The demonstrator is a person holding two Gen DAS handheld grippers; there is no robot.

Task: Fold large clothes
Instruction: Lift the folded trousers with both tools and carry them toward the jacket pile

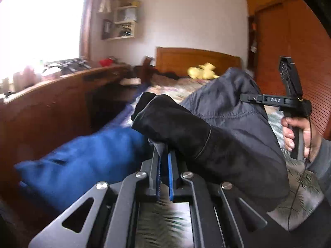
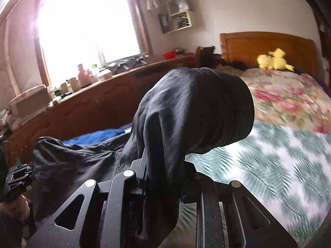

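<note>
Up above the bed (image 2: 269, 165), the dark jacket (image 1: 227, 128) hangs stretched between both grippers. Left gripper (image 1: 163, 159) is clenched nearly flat on a fold of its fabric; right gripper (image 2: 163, 177) is clamped on a thicker bunch that drapes over its fingers.

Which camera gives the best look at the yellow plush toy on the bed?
The right wrist view: the yellow plush toy lies unobstructed against the headboard. In the left wrist view it is smaller, blurrier, with the dark garment rising just before it.
</note>
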